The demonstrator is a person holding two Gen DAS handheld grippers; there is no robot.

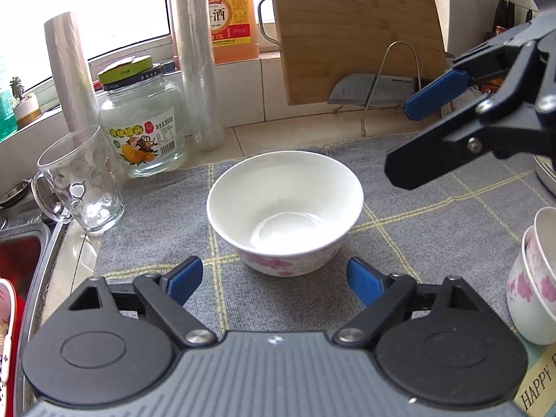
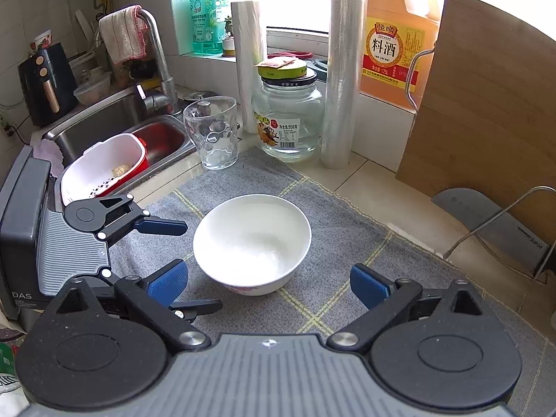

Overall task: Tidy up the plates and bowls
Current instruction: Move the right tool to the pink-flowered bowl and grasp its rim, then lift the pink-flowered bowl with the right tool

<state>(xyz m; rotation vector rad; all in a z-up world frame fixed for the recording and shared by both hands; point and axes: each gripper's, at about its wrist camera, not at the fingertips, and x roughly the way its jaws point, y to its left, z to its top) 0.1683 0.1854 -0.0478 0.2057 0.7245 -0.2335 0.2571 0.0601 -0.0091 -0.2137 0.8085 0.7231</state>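
A white bowl point(image 1: 285, 212) with pink flowers on its outside sits upright and empty in the middle of the grey checked mat point(image 1: 434, 229) on the tabletop point(image 2: 351, 180), and both grippers are lined up on it. The left gripper point(image 1: 274, 279) hangs just on the near side of the bowl, jaws spread wide with nothing between them, blue pads point(image 1: 365, 283) clear of the rim. The right gripper point(image 2: 269, 283) is also spread wide and empty, the bowl just beyond its fingertips; in the left wrist view it reaches in from the upper right, above the mat. At the right edge of that view, two more flowered bowls point(image 1: 535, 278) sit nested one inside the other. Far left of the bowl stand a glass mug point(image 1: 80, 180) and a lidded glass jar point(image 1: 142, 121), with a wooden cutting board point(image 1: 358, 34) leaning against the wall at the back.
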